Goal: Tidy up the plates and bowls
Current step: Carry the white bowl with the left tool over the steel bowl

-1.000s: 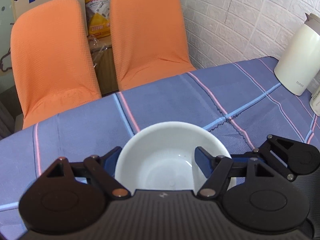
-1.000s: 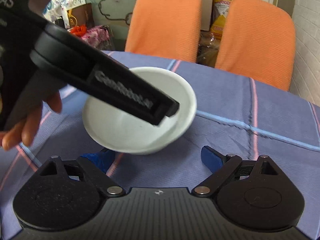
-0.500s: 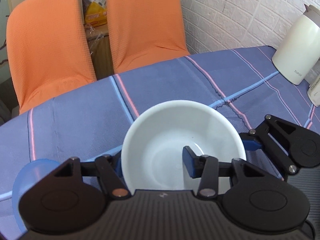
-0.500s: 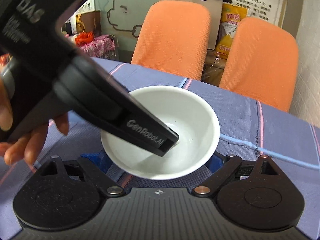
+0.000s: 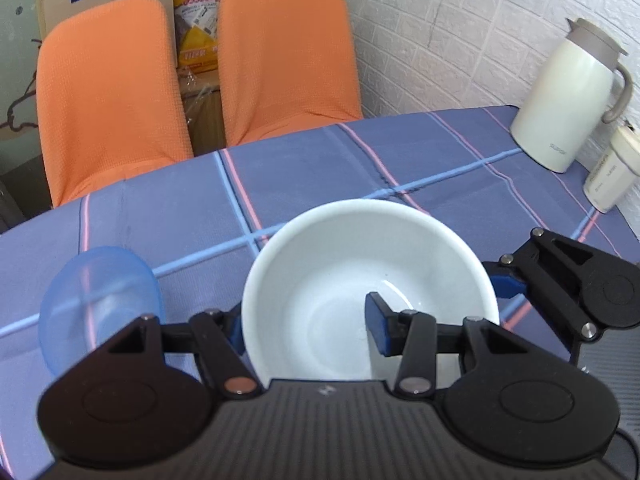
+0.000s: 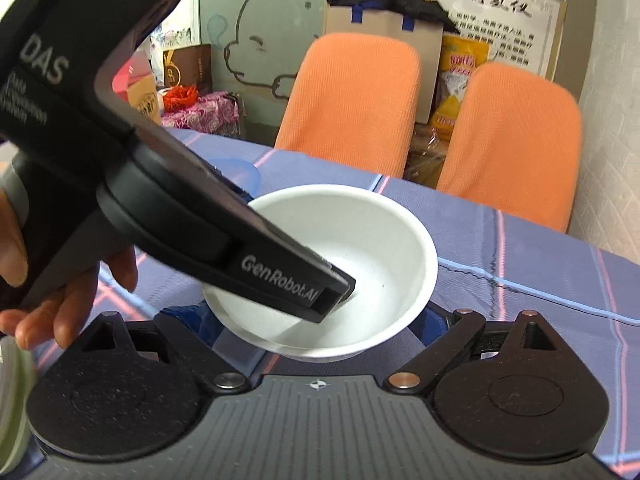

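**Left wrist view: white bowl pinched by its rim**

Left wrist view shows my left gripper (image 5: 306, 322) closed on the near wall of the white bowl (image 5: 360, 276), one blue pad inside and the other outside the rim. The bowl is above the blue plaid tablecloth (image 5: 320, 172), tilted slightly. A translucent blue bowl (image 5: 96, 300) lies just to its left on the cloth. A cream kettle (image 5: 568, 96) stands well apart at the far right, near the brick wall.

From the right wrist view, my right gripper (image 6: 316, 320) is spread wide, its fingers to either side of the white bowl and beneath it, gripping nothing. My hand (image 6: 68, 300) wraps the left tool's handle. Two orange chairs (image 6: 352, 100) stand behind the table.
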Motion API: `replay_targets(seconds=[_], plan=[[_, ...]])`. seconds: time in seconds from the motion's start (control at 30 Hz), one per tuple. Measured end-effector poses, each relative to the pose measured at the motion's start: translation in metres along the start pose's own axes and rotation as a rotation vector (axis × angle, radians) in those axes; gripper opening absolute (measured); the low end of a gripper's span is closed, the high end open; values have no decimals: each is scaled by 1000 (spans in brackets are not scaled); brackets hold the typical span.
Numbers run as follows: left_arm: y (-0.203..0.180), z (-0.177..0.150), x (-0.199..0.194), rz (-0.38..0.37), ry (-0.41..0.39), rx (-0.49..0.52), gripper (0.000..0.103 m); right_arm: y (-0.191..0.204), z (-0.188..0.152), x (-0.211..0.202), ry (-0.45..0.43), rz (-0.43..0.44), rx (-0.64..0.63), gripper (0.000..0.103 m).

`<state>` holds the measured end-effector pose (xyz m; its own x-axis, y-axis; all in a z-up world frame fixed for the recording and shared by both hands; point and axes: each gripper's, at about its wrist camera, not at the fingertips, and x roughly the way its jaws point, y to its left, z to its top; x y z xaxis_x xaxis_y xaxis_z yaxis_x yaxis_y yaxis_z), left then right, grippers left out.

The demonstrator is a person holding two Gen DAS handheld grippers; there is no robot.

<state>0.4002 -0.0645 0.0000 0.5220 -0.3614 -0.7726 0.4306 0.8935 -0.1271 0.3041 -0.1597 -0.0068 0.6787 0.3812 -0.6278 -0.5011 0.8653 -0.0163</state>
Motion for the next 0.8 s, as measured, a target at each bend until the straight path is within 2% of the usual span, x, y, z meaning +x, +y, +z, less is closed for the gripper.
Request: replay_targets(seconds=[0.17,0.37,0.5,0.63,0.8], plan=[[-27,-18,-41,-3,-41,27,46,13,-7,-41,-26,-20,-24,82],[-67,-61,-81,-29,-47,83,48,35,-28,-84,-10,-46,-46,82],[-89,-91,-88,-65,-19,94,49,49,-51,-105,25,-58,-34,82],[-99,-119,-85,-110,25,61,50,58,-71,-116,63,-51,-22,82],[-115,-140,-91,-94,18,93,50,62,-88,-120,83,-35,-20,82]])
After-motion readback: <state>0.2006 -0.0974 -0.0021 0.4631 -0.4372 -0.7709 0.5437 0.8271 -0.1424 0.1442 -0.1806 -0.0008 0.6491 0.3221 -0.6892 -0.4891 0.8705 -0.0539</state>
